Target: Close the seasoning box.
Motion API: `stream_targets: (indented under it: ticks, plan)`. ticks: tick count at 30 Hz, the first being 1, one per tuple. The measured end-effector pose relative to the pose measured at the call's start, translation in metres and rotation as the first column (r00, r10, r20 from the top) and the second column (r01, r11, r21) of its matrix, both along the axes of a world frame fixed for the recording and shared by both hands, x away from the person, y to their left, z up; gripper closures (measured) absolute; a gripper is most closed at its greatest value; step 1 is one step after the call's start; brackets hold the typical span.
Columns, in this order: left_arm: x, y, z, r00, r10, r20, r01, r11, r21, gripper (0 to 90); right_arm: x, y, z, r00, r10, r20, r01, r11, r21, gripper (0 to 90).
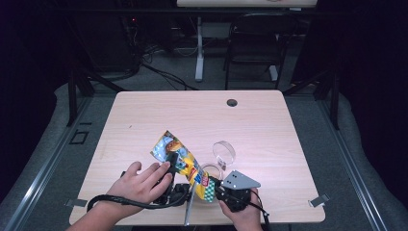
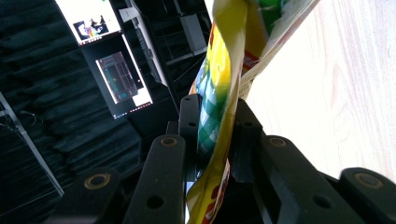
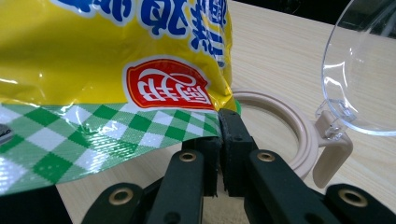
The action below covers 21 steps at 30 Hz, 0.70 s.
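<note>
The left gripper [image 2: 215,135] has its two black jaws clamped on the yellow, crinkled plastic snack bag [image 2: 224,70], the foil squeezed flat between the pads; in the high view this gripper [image 1: 171,161] sits under the person's left hand [image 1: 139,185] and bites the bag [image 1: 185,163] near its middle. The right gripper [image 3: 219,140] has its jaws pressed together on the bag's green-and-white chequered sealed edge [image 3: 93,135], pinching the corner just below a red oval logo; from above, it [image 1: 216,187] holds the bag's near end, with the right hand [image 1: 245,216] behind it at the table's near edge. The bag [image 3: 116,56] hangs between the two grippers, lifted off the light wooden table [image 1: 269,125] and slanting from upper left to lower right in the high view. Just beside the bag's lower end, on the table, stands a beige round container [image 3: 289,135] with its clear hinged plastic lid [image 3: 364,70] flipped open and upright; from above, the lid [image 1: 224,152] rises behind the rim [image 1: 211,167]. A black cable [image 1: 120,201] loops around the left wrist
</note>
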<state>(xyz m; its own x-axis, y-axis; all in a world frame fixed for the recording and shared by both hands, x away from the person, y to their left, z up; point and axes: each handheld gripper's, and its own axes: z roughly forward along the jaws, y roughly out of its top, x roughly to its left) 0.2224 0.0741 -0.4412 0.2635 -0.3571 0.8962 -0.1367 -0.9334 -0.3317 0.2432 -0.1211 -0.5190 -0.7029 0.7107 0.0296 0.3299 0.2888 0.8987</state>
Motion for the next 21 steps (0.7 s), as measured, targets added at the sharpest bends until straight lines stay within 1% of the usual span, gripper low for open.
stream_targets:
  ticks: [3,5,6,8,9,10,11,21]
  plan:
    - [-0.0011,-0.0012,0.0002,0.9999,-0.001,-0.011,0.001,1.0,0.0,79.1,0.0003,-0.0003,-0.0004,1.0,0.0,-0.003,0.0,1.0,-0.003,87.0]
    - [-0.0013,-0.0021,0.001,0.9999,-0.001,-0.012,0.002,1.0,0.003,79.7,0.0005,-0.0008,-0.0006,1.0,-0.001,-0.003,0.001,1.0,-0.002,87.0]
    - [-0.0012,-0.0021,0.001,1.0,-0.006,-0.005,0.006,1.0,0.0,79.9,0.0006,-0.0009,-0.0004,1.0,-0.002,-0.005,0.002,1.0,-0.001,87.0]
    - [-0.0011,-0.0025,0.0016,0.9999,-0.004,-0.012,0.004,1.0,-0.003,80.2,0.0003,-0.0006,-0.0005,1.0,-0.002,-0.002,0.002,1.0,0.002,87.0]
    - [-0.0011,-0.0027,0.0015,1.0,-0.008,-0.005,0.008,1.0,0.002,80.3,0.0001,-0.0006,-0.0004,1.0,0.0,-0.002,0.0,1.0,0.0,87.0]
    - [-0.0013,-0.0031,0.002,0.9999,-0.004,-0.013,0.004,1.0,0.005,80.4,0.0001,-0.0006,-0.0004,1.0,0.001,-0.002,-0.001,1.0,0.001,87.0]
    - [-0.0014,-0.003,0.0018,0.9999,-0.008,-0.008,0.008,1.0,0.004,80.4,0.0002,-0.0007,-0.0005,1.0,0.001,-0.003,-0.001,1.0,0.002,87.0]
    - [-0.0012,-0.0042,0.0028,0.9998,-0.002,-0.018,0.002,1.0,0.002,81.0,0.0001,-0.0012,-0.0002,1.0,-0.001,-0.003,0.001,1.0,-0.002,87.0]
